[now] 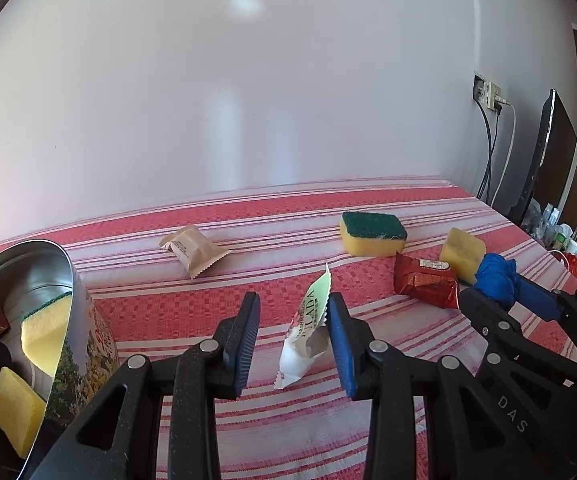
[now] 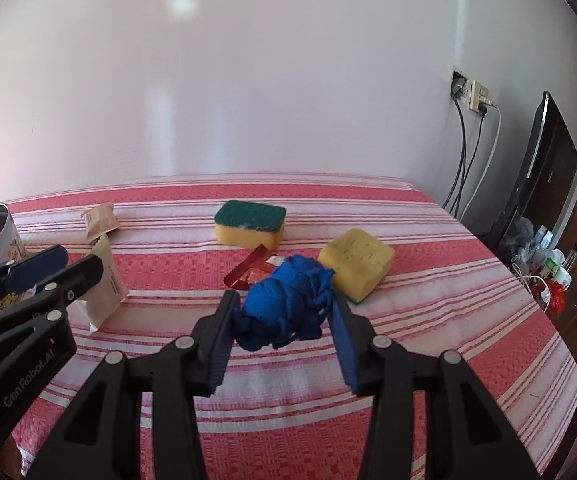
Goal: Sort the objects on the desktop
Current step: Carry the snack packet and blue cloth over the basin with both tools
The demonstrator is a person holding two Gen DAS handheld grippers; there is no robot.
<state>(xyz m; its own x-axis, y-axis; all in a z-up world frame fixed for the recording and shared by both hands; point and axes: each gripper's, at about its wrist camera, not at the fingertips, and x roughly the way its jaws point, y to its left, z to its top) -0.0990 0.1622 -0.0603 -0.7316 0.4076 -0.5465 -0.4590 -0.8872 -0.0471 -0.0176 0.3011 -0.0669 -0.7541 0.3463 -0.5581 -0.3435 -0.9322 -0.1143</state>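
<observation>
My left gripper (image 1: 294, 298) stands open over the red striped cloth. A white and green snack packet (image 1: 308, 320) stands on edge between its blue pads. It leans on the right pad, and a gap shows at the left pad. My right gripper (image 2: 284, 296) is shut on a knotted blue cloth bundle (image 2: 288, 304), just in front of a red packet (image 2: 248, 272) and a yellow sponge (image 2: 356, 264). A green-topped sponge (image 2: 250, 224) and a brown packet (image 2: 100, 220) lie farther back. The left wrist view shows the right gripper (image 1: 516, 292) holding the bundle (image 1: 494, 280).
A printed metal tin (image 1: 84, 320) lies tipped at the left, with yellow sponges, a small red packet and something black inside. Behind the table is a white wall with a socket and cables (image 2: 472, 96). A dark screen (image 2: 540, 176) and bottles stand past the right edge.
</observation>
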